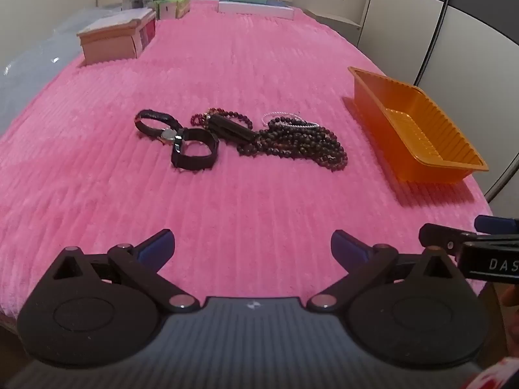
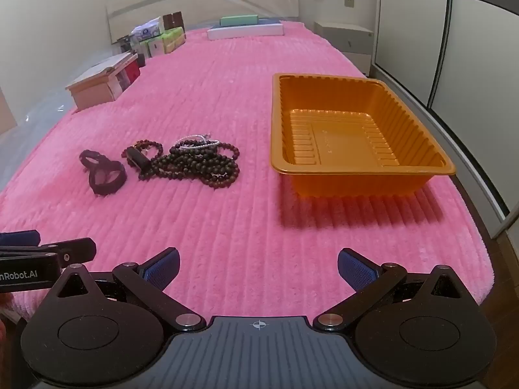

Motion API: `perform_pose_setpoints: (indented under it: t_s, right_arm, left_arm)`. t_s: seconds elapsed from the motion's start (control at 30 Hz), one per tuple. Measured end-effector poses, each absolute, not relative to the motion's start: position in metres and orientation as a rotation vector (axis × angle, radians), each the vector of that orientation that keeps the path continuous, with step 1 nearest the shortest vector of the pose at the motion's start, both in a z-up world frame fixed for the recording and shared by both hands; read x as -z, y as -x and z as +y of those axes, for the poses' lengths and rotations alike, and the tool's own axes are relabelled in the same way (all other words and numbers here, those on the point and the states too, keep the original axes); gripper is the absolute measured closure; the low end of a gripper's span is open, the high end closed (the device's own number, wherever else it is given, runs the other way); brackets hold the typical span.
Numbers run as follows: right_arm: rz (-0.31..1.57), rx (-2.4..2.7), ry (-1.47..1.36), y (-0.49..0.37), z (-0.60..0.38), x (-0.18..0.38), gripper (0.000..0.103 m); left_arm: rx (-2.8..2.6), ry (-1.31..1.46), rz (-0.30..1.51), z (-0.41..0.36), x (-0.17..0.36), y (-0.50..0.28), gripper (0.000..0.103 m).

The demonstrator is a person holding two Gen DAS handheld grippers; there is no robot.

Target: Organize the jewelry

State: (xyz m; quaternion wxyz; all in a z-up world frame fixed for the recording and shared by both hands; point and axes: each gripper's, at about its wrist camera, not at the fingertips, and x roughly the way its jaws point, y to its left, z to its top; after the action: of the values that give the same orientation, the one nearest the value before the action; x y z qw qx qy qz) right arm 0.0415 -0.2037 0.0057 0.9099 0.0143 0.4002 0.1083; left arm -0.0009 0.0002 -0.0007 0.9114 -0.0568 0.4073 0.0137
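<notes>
A heap of dark bead necklaces [image 1: 298, 144] [image 2: 198, 162] lies mid-bed on the pink ribbed cover, with a black tassel [image 1: 232, 129] and a thin silver chain [image 2: 198, 139] in it. Left of the heap lie two black watches [image 1: 191, 149] [image 2: 105, 175], their straps looped. An orange plastic tray [image 1: 418, 126] [image 2: 356, 168] stands to the right, nothing in it. My left gripper [image 1: 252, 243] is open, hovering short of the watches with nothing between its fingers. My right gripper [image 2: 258, 267] is open too, near the tray's front, holding nothing.
Along the left side stand a tan box [image 1: 113, 40] and green and white boxes [image 1: 172, 5]. A long white box with a green one on top [image 2: 245, 30] lies at the far end. Wardrobe doors [image 2: 470, 64] run along the right. The bed's edge is close on the right.
</notes>
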Motion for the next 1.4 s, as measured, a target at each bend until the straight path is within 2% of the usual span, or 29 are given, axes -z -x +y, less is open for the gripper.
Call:
perform_pose_setpoints:
  t_s: [0.1, 1.4]
  right_arm:
    - [0.827, -0.221, -0.031, -0.0414, -0.2037, -0.0054, 0.000]
    - [0.824, -0.220, -0.034, -0.0401, -0.2039, -0.0049, 0.000]
  left_arm:
    - [-0.023, 0.133, 0.865, 0.0000, 0.0032, -0.0022, 0.004]
    - [-0.017, 0.125, 0.846, -0.0008, -0.0003, 0.0004, 0.004]
